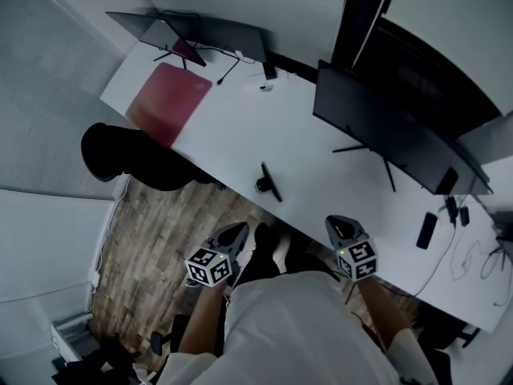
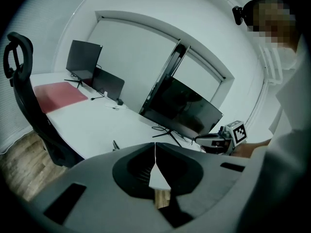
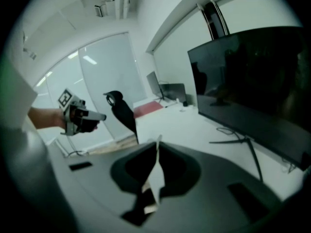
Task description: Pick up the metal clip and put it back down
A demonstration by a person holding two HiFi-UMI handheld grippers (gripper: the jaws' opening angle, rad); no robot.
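The metal clip (image 1: 268, 183), a small black binder clip with thin handles, lies on the white desk (image 1: 232, 127) close to its front edge. In the left gripper view only its tip (image 2: 115, 144) pokes up above the jaws. Both grippers hover off the desk, over the floor in front of the person. My left gripper (image 1: 238, 229) is below and left of the clip, its jaws pressed together with nothing between them (image 2: 155, 147). To the clip's lower right, my right gripper (image 1: 337, 221) is also shut and empty (image 3: 158, 144).
A large dark monitor (image 1: 385, 127) stands at the back right, and a smaller screen (image 1: 200, 30) at the back left. A red mat (image 1: 168, 99) covers the desk's left end. A black office chair (image 1: 128, 155) stands beside it. A phone (image 1: 426, 229) and cables lie far right.
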